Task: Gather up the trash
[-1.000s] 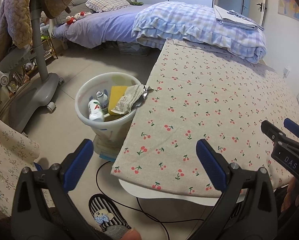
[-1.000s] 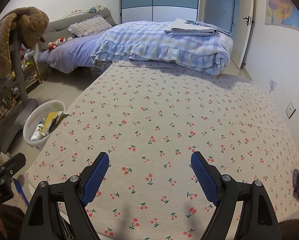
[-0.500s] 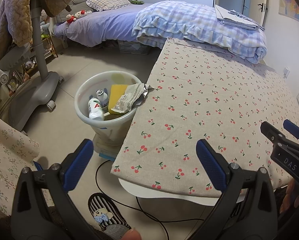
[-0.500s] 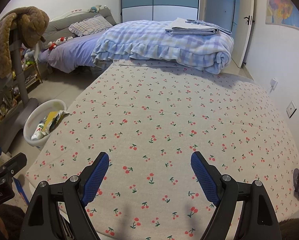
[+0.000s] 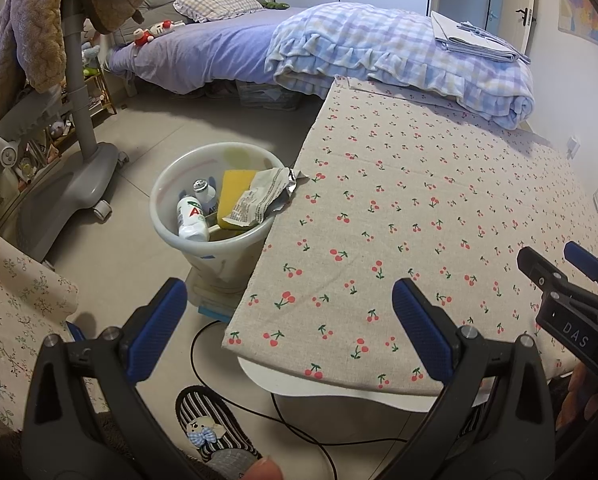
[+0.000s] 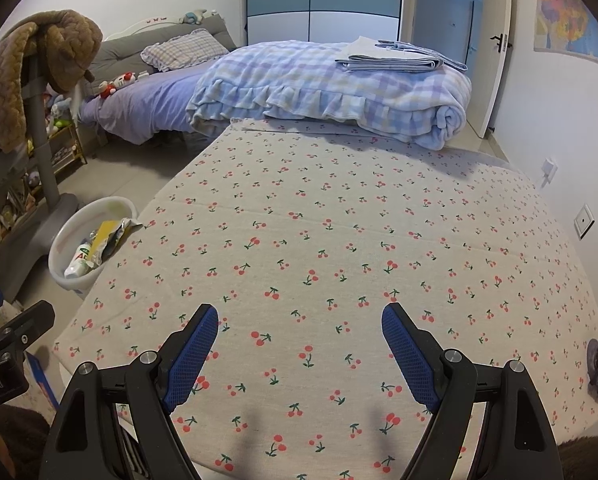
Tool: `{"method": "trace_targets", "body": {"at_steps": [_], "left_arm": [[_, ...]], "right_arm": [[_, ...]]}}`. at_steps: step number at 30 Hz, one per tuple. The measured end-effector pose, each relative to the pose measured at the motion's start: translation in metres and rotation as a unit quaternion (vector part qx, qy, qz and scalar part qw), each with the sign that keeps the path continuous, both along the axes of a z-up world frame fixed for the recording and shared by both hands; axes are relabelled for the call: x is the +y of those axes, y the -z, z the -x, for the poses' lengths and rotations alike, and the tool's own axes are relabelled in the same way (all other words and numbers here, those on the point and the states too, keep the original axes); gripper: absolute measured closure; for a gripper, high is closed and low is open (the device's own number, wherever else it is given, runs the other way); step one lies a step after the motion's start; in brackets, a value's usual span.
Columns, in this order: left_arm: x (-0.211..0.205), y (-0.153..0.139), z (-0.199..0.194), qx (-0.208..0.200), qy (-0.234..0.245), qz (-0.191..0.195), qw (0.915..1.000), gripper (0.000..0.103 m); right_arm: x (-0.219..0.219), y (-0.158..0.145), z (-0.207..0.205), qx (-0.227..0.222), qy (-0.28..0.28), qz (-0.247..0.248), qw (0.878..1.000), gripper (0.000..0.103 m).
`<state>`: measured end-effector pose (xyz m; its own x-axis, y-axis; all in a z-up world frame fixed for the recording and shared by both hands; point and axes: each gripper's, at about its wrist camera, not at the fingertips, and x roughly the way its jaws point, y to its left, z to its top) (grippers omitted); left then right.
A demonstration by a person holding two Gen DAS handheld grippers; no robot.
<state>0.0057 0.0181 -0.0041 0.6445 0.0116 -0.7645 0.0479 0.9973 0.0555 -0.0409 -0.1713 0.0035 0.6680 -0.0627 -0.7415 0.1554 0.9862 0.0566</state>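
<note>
A white trash bin (image 5: 167, 184) stands on the floor against the table's left edge. It holds a white bottle (image 5: 190, 217), a small can (image 5: 202, 190), a yellow sponge (image 5: 232, 188) and a crumpled wrapper (image 5: 259, 196) that leans onto the table edge. The bin also shows in the right wrist view (image 6: 69, 232). My left gripper (image 5: 289, 320) is open and empty, hovering over the table's near left corner. My right gripper (image 6: 299, 344) is open and empty above the cherry-print tablecloth (image 6: 339, 240).
A bed with a rolled plaid blanket (image 6: 339, 92) borders the table's far side. A grey stand draped with brown cloth (image 5: 75, 92) is left of the bin. A striped slipper (image 5: 211, 420) and a black cable (image 5: 299, 432) lie on the floor below.
Both views have shifted very slightly; the grippers stay open and nothing has been picked up or dropped.
</note>
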Motion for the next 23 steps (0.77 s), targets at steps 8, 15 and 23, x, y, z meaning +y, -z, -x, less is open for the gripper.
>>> {"method": "trace_targets", "body": {"at_steps": [8,15,23], "left_arm": [[0.0002,0.0,-0.0001,0.001,0.0,0.0,1.0,0.001],[0.0012,0.001,0.0007,0.004,-0.001,0.004,1.0,0.001],[0.004,-0.0016,-0.0016,0.012,0.005,0.013,0.9998,0.001]], "right_arm": [[0.0007,0.0001,0.0,0.0,0.0,0.0,1.0,0.017],[0.0038,0.0008,0.0007,-0.001,-0.002,0.001,1.0,0.017],[0.0077,0.0025,-0.0011,-0.001,-0.013,-0.011,1.0,0.017]]}}
